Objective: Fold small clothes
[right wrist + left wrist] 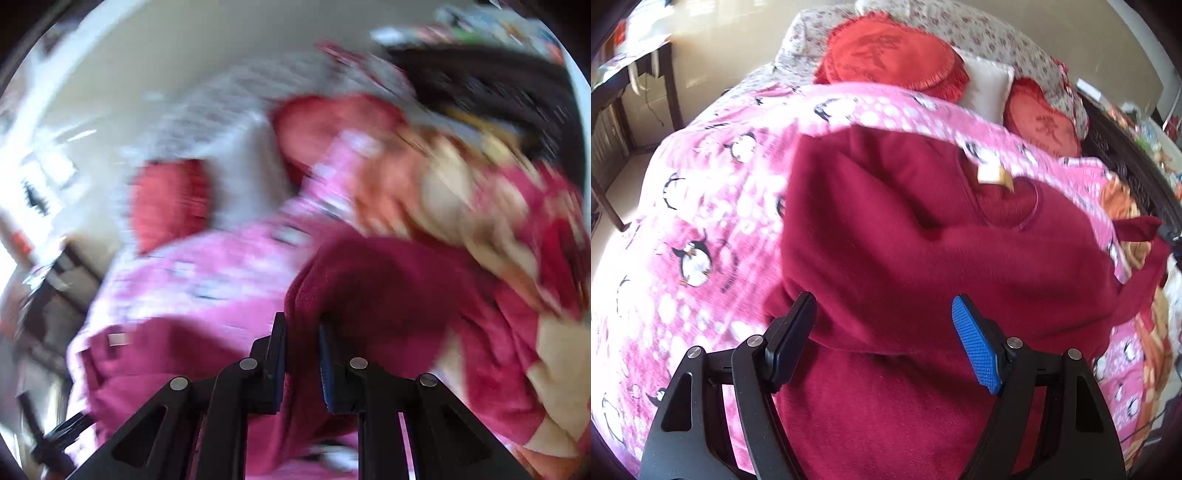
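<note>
Maroon fleece top [369, 280] pinched in right gripper [303, 332] jaws, left gripper [884, 317] jaws wide

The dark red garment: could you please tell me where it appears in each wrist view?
Left wrist: dark red garment fills the centre, spread on the pink penguin blanket.
Right wrist: lower centre-right, blurred, pinched in the right tongs.
Shared landmark: the blanket.

A bed [713, 110] carries everything, spread with a pink penguin-print blanket [701, 206]. A dark red garment [905, 240] lies on the blanket just ahead of the left gripper [884, 341]. Farther ahead, at the head end, sit two red cushions [894, 55] with a white pillow [988, 86] between them. An orange patterned cover [1126, 206] lies off to that gripper's right.
</note>
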Demonstrator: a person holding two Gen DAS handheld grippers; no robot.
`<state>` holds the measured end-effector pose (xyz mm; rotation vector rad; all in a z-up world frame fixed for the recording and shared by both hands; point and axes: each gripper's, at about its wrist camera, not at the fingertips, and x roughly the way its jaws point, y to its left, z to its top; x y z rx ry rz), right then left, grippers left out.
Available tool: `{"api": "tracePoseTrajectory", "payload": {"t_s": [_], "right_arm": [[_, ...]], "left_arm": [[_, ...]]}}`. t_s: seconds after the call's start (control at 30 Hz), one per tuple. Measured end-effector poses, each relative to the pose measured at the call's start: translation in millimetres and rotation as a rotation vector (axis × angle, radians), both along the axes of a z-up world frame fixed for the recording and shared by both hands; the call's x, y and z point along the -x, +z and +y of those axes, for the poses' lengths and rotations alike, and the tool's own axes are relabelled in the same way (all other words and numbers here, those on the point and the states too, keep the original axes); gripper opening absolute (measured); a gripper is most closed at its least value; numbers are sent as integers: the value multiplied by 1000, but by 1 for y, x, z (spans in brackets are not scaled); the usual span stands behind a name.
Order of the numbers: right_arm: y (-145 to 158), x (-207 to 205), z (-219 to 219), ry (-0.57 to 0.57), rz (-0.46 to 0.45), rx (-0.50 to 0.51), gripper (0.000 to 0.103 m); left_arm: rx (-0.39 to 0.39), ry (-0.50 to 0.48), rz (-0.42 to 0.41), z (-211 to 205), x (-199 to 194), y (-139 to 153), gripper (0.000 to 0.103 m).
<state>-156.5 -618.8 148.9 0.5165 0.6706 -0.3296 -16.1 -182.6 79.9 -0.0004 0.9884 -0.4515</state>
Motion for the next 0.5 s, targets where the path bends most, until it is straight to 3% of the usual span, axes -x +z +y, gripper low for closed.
{"api": "tracePoseTrajectory", "payload": {"t_s": [0.17,0.27,0.37,0.43,0.5], "right_arm": [[67,-30,94,324,-170,59,15],[70,-55,160,565,-189,74,16],[32,-78,208,695,-48,84,19],[-1,-85,229,720,77,133,19],[-22,-84,237,709,144,166,19]], "left_arm": [[97,73,-19,28,-6,17,76],[153,126,-23,48,-11,22,76],[176,155,-4,60,-15,21,76],[166,151,2,63,-16,18,76],[151,135,1,62,-18,16,76]]}}
